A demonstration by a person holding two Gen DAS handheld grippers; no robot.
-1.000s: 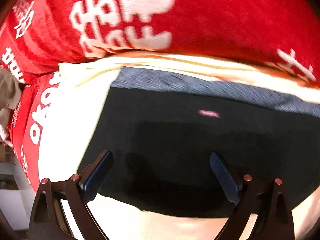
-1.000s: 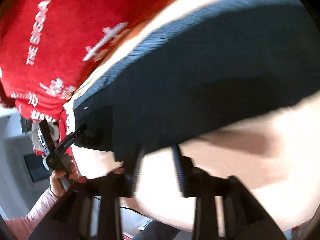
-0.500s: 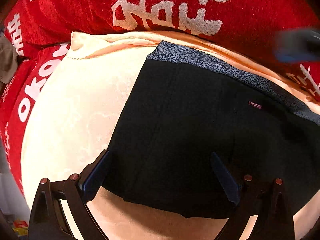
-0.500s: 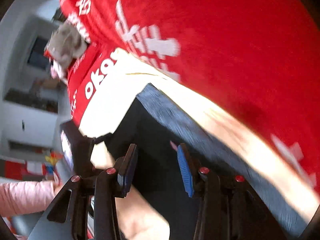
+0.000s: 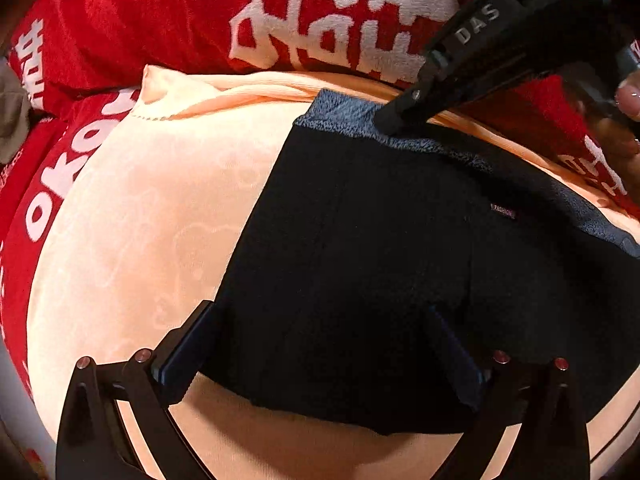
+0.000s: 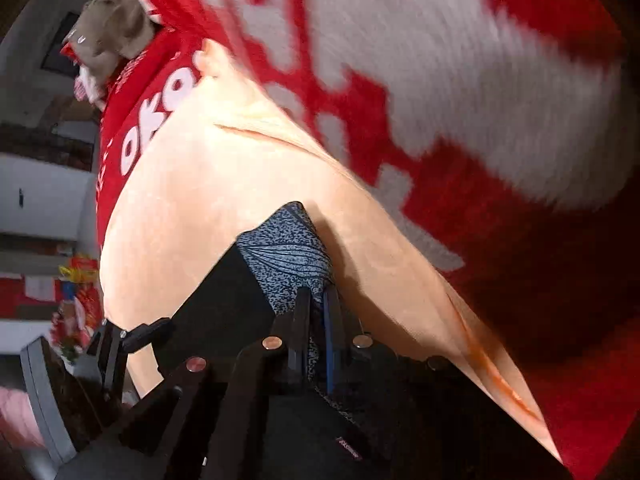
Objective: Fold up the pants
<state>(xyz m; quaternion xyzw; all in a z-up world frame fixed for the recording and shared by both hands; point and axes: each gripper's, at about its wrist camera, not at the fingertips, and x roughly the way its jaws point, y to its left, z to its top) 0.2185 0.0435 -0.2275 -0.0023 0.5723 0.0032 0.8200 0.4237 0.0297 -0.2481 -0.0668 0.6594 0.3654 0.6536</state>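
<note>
Risks, largest first. The right gripper point(image 6: 316, 312) is pinched on the speckled grey waistband point(image 6: 286, 258) of the pants point(image 5: 380, 264), close to the waistband's corner. With so little cloth between the pads, a sharp pull is likely to let it slip out, and the fold would collapse. The left gripper point(image 5: 320, 340) stands spread over the near hem, holding nothing. If only the right side lifts, the free hem is likely to drag and bunch against the plush peach cover point(image 5: 140, 220). Lesser risk: the soft cover could be caught up with the waistband. The right view is motion-blurred, so whether any peach cloth lies between the pads cannot be told.

Count, largest to smallest:
- Red blanket point(image 5: 160, 20) with white lettering: one, beyond both grippers.
- Peach cover: one, beneath the pants and to the left of the left gripper.
- Pants: one pair, black, lying flat directly ahead of the left gripper, waistband at the far edge.
- Grippers: two, one clamped and one open.
- Grey-brown bundle point(image 6: 114, 26): one, far off to the right gripper's upper left, identity unclear.
- Small "FASHION" label point(image 5: 502, 212): one, on the pants just below the waistband.
</note>
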